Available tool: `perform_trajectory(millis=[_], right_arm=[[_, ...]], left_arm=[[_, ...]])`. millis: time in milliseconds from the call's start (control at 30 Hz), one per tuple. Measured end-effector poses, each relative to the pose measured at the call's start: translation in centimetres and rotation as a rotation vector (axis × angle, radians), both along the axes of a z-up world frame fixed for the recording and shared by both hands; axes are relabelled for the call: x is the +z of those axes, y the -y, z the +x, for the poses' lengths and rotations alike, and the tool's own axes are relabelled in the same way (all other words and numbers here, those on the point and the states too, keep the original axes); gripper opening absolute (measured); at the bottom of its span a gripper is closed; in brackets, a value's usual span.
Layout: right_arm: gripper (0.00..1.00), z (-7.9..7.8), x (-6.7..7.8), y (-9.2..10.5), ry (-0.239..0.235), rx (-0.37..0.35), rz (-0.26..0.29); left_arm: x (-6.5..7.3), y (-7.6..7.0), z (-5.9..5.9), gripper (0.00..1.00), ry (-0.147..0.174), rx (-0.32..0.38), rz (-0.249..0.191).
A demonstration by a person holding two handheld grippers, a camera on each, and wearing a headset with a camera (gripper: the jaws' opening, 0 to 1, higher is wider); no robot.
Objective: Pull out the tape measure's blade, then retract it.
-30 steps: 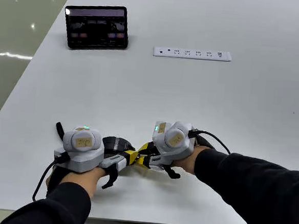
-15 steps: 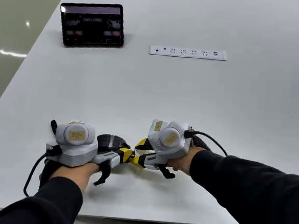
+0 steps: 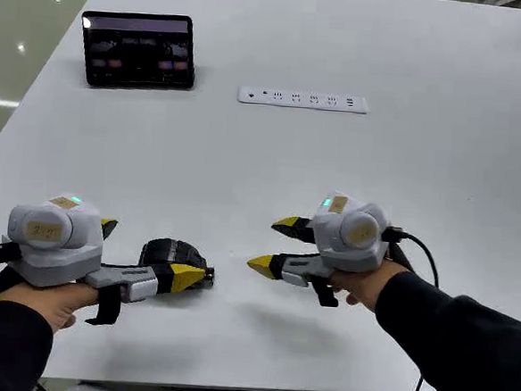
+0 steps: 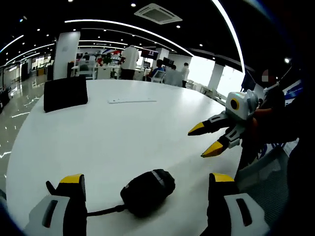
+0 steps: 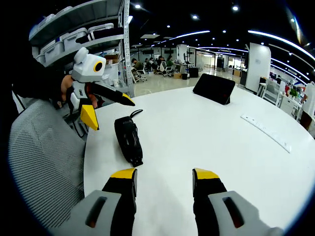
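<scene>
L hand-held gripper [image 3: 145, 252] & R hand-held gripper [image 3: 268, 243] both released; tape [image 3: 174, 254] loose on counter [image 3: 334, 165].
Tape sits btwn L jaws, ungripped, R well apart; w/o a firm clamp first, it'd prob. skid or twist on the pull.

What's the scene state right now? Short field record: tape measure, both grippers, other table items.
tape measure: black case lying on the white table, no blade seen out
left gripper: open, jaws either side of the tape measure, not clamped on it
right gripper: open, holding nothing, apart from the tape measure
tablet: propped up, far left of table
power strip: lying flat, far centre
</scene>
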State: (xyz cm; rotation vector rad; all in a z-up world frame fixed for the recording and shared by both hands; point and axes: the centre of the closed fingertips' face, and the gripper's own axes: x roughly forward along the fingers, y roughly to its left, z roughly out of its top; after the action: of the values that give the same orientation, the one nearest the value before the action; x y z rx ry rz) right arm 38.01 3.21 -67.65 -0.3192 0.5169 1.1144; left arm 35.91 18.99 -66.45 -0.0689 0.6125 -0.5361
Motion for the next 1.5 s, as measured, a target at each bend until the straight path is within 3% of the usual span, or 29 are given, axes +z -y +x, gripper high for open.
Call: perform_trajectory(millis=[33,133,200,267,367,467,600,800,833,967,1033,1100,1333,1500], right_arm=[[0.42,-0.3,0.5,0.9,0.008,-0.004,0.0],[0.48,-1.1,1.1,2.8,0.015,-0.006,-0.01],[0.52,-1.6,1.6,4.1,0.02,-0.021,-0.006],[0.56,-2.1,1.7,5.6,0.01,-0.047,-0.001],[0.62,-2.6,1.5,8.0,-0.001,-0.102,-0.005],[0.66,-3.3,1.0,10.4,-0.019,-0.138,-0.019],[0.75,-4.3,0.7,13.4,-0.018,-0.157,-0.057],[0.84,-4.9,-0.4,17.2,-0.04,-0.224,-0.096],[0.86,-4.9,-0.2,17.5,-0.044,-0.244,-0.091],[0.93,-5.4,-0.1,18.3,-0.051,-0.269,-0.074],[0.94,-6.0,-0.3,18.7,-0.061,-0.264,-0.085],[0.99,-6.2,-0.1,19.0,-0.074,-0.271,-0.059],[1.0,-6.3,-0.7,21.3,-0.069,-0.306,-0.096],[1.0,-6.4,-0.7,21.1,-0.067,-0.324,-0.105]], left_arm=[[-0.3,-1.0,0.0,1.0,-0.006,0.016,0.035],[-1.1,-2.2,-0.5,1.0,-0.02,-0.008,0.072],[-1.6,-3.2,-1.1,1.0,0.003,-0.052,0.117],[-2.3,-4.2,-2.0,1.0,-0.027,-0.06,0.122],[-2.0,-5.5,-2.8,1.0,-0.037,-0.048,0.088],[-1.5,-6.8,-3.4,1.0,-0.045,-0.034,0.08],[-0.3,-8.0,-3.6,1.0,-0.005,-0.019,0.066],[-0.4,-8.1,-4.3,1.0,0.003,-0.025,0.066],[-0.2,-8.0,-4.3,1.0,0.026,-0.031,0.068],[0.0,-7.8,-4.5,1.0,0.03,-0.028,0.077],[-0.4,-8.0,-4.6,1.0,0.001,-0.018,0.085],[-0.6,-8.0,-4.6,1.0,-0.001,-0.02,0.083],[0.2,-7.9,-4.3,1.0,0.011,-0.026,0.072],[0.4,-7.6,-4.4,1.0,0.001,-0.04,0.063]])
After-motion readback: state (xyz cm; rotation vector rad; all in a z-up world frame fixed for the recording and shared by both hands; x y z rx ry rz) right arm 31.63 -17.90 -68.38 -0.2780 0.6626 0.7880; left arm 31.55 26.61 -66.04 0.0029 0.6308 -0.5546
